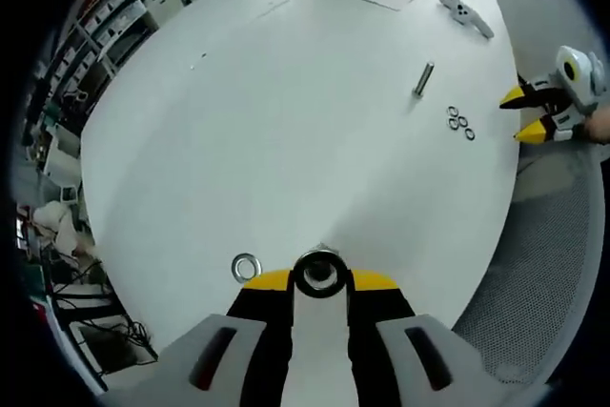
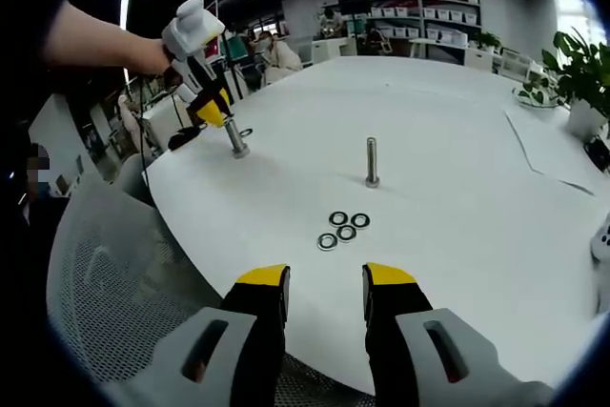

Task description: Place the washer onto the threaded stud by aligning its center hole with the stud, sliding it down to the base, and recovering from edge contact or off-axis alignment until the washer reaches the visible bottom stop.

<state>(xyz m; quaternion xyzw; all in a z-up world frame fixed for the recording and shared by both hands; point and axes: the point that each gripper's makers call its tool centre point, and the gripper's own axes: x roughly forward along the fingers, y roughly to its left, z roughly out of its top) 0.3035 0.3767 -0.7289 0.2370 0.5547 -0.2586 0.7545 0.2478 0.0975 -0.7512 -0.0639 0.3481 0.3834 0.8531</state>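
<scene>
My left gripper [image 1: 319,285] is shut on a threaded stud [image 1: 318,272] that stands upright near the table edge; I look down on its round top. One washer [image 1: 246,266] lies flat on the table just left of that stud. In the right gripper view the same left gripper [image 2: 212,113] grips the stud [image 2: 235,138] from above, with the washer [image 2: 246,132] beside it. A second stud [image 2: 372,161] stands free mid-table. Several loose washers [image 2: 341,228] lie in a cluster in front of my right gripper [image 2: 324,278], which is open and holds nothing.
The round white table [image 1: 286,140] has its curved edge close to both grippers. A grey mesh chair [image 2: 105,274] sits at the near left. A white controller [image 1: 467,9] and papers lie at the far side. Shelves and potted plants stand beyond.
</scene>
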